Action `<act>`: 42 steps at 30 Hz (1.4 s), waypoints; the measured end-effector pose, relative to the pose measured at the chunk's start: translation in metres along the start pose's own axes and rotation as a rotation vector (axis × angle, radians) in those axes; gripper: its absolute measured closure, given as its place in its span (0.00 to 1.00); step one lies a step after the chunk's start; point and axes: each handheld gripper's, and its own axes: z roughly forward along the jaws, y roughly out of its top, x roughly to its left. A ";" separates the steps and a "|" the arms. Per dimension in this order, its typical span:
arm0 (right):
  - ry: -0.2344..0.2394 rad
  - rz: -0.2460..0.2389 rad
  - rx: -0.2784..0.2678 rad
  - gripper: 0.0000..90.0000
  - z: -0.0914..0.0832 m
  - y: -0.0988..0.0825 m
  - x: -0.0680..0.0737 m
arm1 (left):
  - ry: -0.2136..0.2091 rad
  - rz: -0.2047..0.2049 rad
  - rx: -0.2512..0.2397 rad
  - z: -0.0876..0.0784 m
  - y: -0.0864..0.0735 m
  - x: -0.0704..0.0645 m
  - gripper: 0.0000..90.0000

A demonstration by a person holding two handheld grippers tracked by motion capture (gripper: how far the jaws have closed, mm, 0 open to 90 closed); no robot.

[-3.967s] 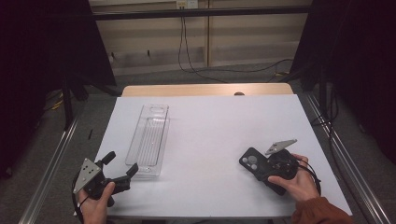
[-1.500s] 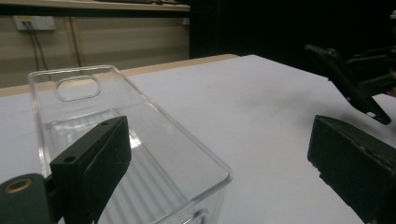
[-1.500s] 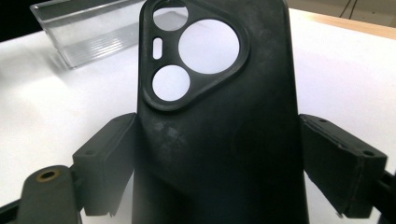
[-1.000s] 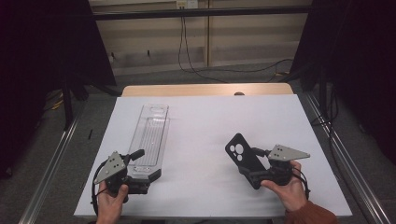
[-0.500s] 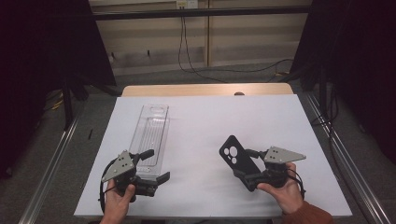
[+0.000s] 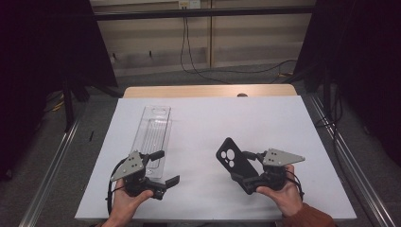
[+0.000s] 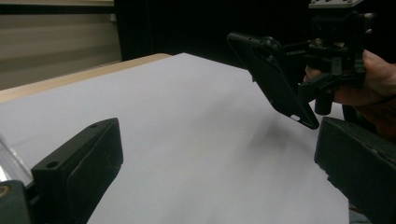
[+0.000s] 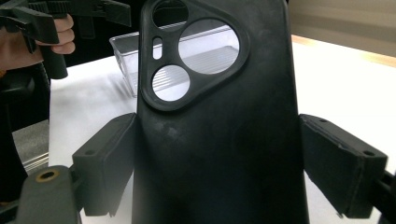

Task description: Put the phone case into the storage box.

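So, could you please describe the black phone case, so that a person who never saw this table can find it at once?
Look at the white table and go to its near right side, where a hand holds the right gripper. The phone case is clamped between its jaws, tilted up off the surface. It is matte black with a rounded camera cutout holding several holes, unlike the clear plastic tray lying flat on the left.

Clear tray (image 6: 153, 137) lies on table (image 6: 265, 118), left of centre, running front to back. L gripper (image 6: 163, 168) sits at tray's near end, just beside it. Phone case (image 6: 235, 163) is right of centre, off the table, tilted, in R gripper (image 6: 253, 170), well apart from tray.
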 end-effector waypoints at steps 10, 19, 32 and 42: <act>0.022 -0.011 -0.007 0.17 0.007 0.006 0.005 | -0.053 0.020 -0.012 0.015 0.013 -0.002 0.01; 0.047 -0.034 -0.027 0.17 0.013 0.018 0.004 | -0.097 0.031 -0.028 0.027 0.029 0.000 0.02; 0.091 -0.039 -0.041 0.17 0.021 0.017 0.007 | -0.185 0.033 -0.013 0.044 0.031 0.003 0.02; 0.112 -0.038 -0.051 0.16 0.020 0.019 0.007 | -0.235 0.054 -0.014 0.056 0.039 0.005 0.01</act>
